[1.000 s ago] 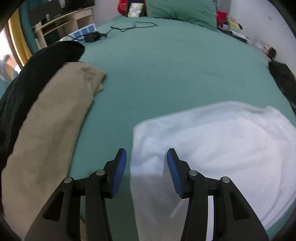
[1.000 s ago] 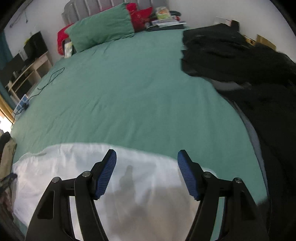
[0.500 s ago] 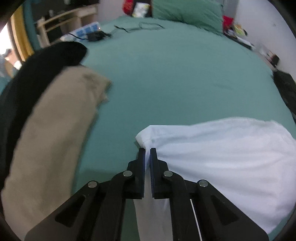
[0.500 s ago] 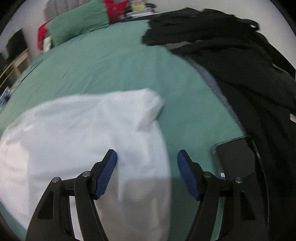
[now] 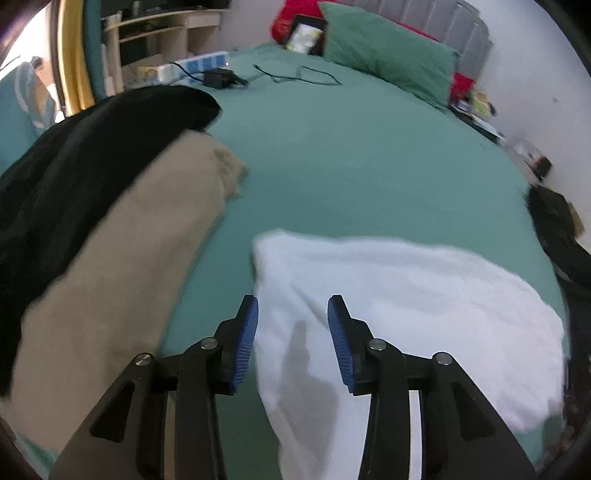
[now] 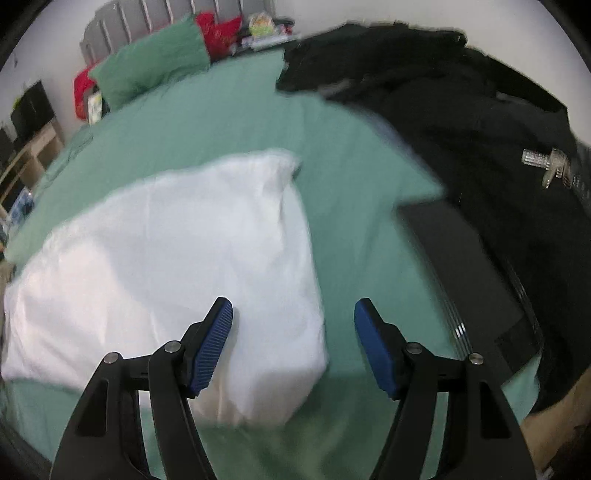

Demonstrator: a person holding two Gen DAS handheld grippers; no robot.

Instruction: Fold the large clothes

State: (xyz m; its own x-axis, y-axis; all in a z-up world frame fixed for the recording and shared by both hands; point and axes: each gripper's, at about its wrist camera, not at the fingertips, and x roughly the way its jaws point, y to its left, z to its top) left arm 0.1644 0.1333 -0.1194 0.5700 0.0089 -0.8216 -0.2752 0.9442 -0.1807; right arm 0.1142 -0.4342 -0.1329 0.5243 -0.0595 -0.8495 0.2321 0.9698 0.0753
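A big bed with a green sheet (image 5: 362, 162) fills both views. A white garment (image 5: 406, 295) lies folded flat on the sheet, near the bed's near edge, about in the middle of that edge.

The left gripper (image 5: 291, 343) hangs over the left end of the white garment. Its jaws have just been opening, and now the blue pads stand apart. The cloth lies under the gap, but the pads do not pinch it.

The right gripper (image 6: 293, 347) is over the right end of the white garment (image 6: 177, 258). Its jaws are spread wide. The left pad is over the white cloth and the right pad is over bare green sheet. Nothing is held.

Near the left edge of the bed lies a tan garment (image 5: 118, 273), with a black garment (image 5: 81, 162) beside it and partly on it. On the right side of the bed is a pile of dark clothes (image 6: 480, 122). A flat dark thing (image 6: 472, 280) lies next to that pile, near the bed's near edge; the view is too blurry to tell what it is.

At the far end of the bed is a green pillow (image 5: 388, 55) with a red pillow (image 5: 291, 18) behind it. A black cable (image 5: 299, 74) lies on the sheet near them.
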